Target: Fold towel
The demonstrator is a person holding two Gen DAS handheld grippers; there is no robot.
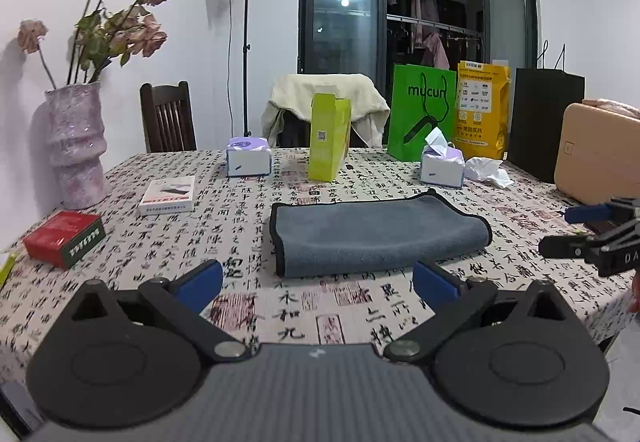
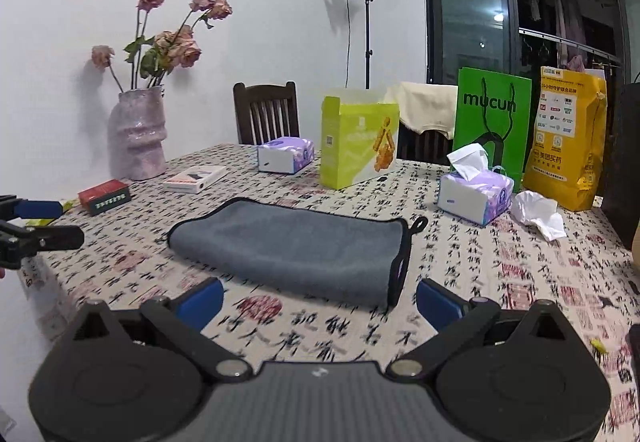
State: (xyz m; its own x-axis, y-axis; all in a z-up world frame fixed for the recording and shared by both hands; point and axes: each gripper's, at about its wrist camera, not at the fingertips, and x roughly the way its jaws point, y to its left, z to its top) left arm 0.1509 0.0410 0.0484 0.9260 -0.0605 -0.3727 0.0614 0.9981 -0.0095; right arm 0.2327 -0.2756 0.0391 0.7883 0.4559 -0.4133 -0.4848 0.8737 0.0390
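Observation:
A grey towel (image 1: 376,234) with a black hem lies folded over on the patterned tablecloth (image 1: 304,306); it also shows in the right wrist view (image 2: 296,246). My left gripper (image 1: 318,284) is open and empty, just in front of the towel's near edge. My right gripper (image 2: 320,300) is open and empty, just in front of the towel's near right corner. The right gripper also shows at the right edge of the left wrist view (image 1: 576,230), and the left gripper at the left edge of the right wrist view (image 2: 52,224).
Behind the towel stand a lime-green box (image 1: 329,135), two tissue packs (image 1: 248,157) (image 1: 443,161), a crumpled tissue (image 1: 489,170), a green bag (image 1: 422,111) and a yellow bag (image 1: 483,109). A vase (image 1: 76,145), a red box (image 1: 64,238) and a white box (image 1: 168,194) sit left.

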